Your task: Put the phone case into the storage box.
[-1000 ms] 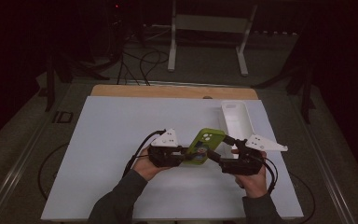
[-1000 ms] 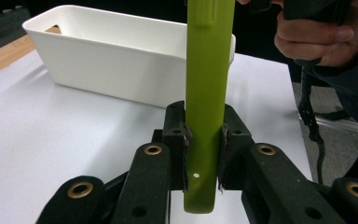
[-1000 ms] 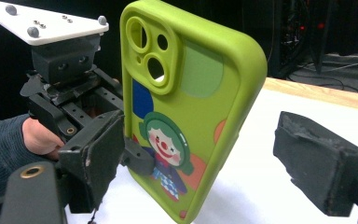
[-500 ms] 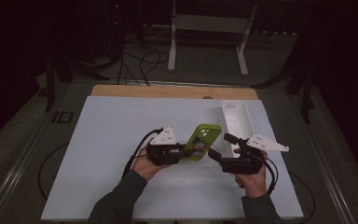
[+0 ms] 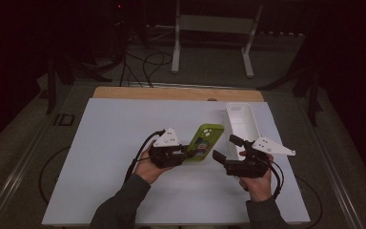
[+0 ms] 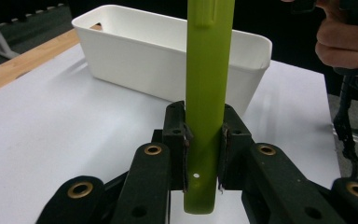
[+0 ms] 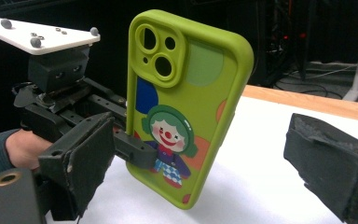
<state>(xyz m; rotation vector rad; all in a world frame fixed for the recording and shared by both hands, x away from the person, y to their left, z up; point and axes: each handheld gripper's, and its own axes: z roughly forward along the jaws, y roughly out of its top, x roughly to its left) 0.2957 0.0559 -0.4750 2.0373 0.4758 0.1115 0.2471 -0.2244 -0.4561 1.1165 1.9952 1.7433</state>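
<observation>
Your left gripper (image 5: 183, 155) clamps the lower end of the green phone case (image 5: 202, 142), holding it just above the white table (image 5: 114, 143), right of its middle and just beside the white bin (image 5: 242, 125) near its far right corner; your right gripper (image 5: 225, 151) stands wide open with nothing between its pads. With only 1 narrow pinch on a smooth edge, the case could pivot or slip out if you tilt that hand. It is lime green, with a raised camera surround with 2 big holes and a cartoon clown print.
</observation>
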